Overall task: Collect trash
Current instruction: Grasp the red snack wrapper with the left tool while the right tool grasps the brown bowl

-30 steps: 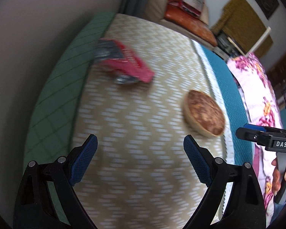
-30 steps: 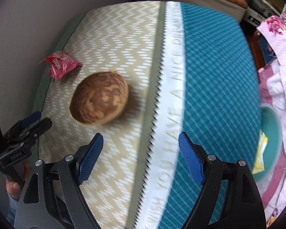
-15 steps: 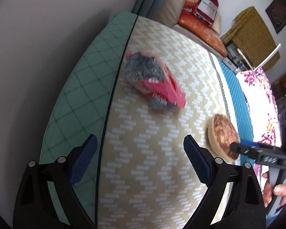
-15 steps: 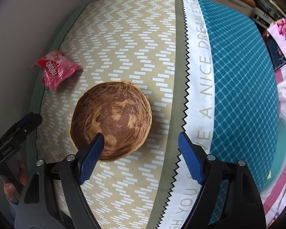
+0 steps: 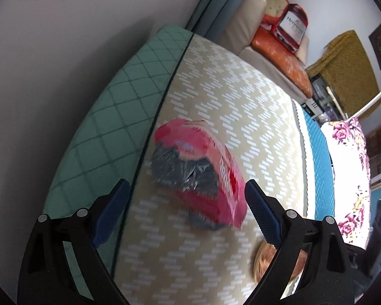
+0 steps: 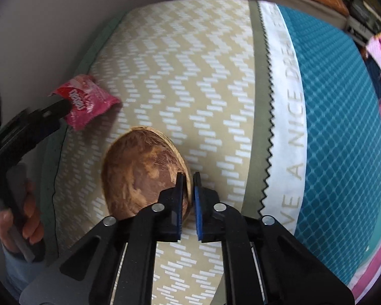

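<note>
A crumpled red snack wrapper (image 5: 200,172) with a silver inside lies on the beige zigzag bedcover, just ahead of my open left gripper (image 5: 185,203) and between its blue pads. It also shows in the right wrist view (image 6: 86,101), with the left gripper's tip touching or just short of it. A brown coconut shell half (image 6: 142,172) lies dome up on the cover. My right gripper (image 6: 188,185) is shut on the shell's right rim. The shell's edge shows in the left wrist view (image 5: 266,261).
A green quilted edge (image 5: 109,117) runs along the wall on the left. The cover's white lettered band (image 6: 287,106) and teal part (image 6: 343,127) lie to the right. A sofa with an orange cushion (image 5: 282,61) stands behind. Floral cloth (image 5: 348,167) lies at right.
My left gripper has moved forward so the wrapper now sits between its open fingers. My right gripper has moved to the coconut shell and closed on its rim.
</note>
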A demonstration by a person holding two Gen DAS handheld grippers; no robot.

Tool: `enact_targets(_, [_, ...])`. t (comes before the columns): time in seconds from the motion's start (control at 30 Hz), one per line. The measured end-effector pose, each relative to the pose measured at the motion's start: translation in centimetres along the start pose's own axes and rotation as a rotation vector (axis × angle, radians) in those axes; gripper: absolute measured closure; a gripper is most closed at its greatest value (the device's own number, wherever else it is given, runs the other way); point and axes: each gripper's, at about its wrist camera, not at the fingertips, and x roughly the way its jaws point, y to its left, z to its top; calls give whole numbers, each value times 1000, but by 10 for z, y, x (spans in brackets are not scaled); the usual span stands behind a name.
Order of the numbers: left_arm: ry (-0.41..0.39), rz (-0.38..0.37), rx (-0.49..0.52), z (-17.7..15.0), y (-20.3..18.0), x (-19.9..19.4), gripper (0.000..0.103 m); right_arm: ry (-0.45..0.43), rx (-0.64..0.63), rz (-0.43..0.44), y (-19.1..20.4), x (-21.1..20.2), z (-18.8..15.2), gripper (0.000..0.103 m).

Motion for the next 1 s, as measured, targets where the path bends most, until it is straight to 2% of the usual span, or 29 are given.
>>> enact_targets(0.23, [-11, 18, 42, 6, -21, 16, 11, -32, 6, -10, -8, -11, 26, 97])
enact_targets(0.27, [-17, 13, 55, 5, -24, 16, 21, -35, 6, -14, -9, -13, 25, 97])
enact_targets(0.3, [-17, 16, 68, 4, -28, 18, 40, -41, 2, -27, -12, -16, 25, 97])
enact_targets(0.33, [-13, 20, 80, 2, -31, 19, 47, -51, -4, -47, -12, -18, 26, 97])
enact_targets(0.37, [-17, 21, 82, 0, -32, 18, 59, -56, -8, -54, -13, -19, 25, 97])
enact_targets(0.4, [-23, 23, 85, -2, -35, 17, 68, -68, -17, -65, -13, -22, 25, 97])
enact_targets(0.47, [-40, 31, 101, -6, -40, 12, 73, -78, -18, -60, -17, -28, 22, 97])
enact_targets(0.63, [-55, 45, 165, -20, -55, 0, 74, -108, 6, -31, -42, -41, 17, 97])
enact_targets(1.0, [-22, -2, 317, -66, -109, -22, 74, -182, 106, -12, -85, -86, -19, 97])
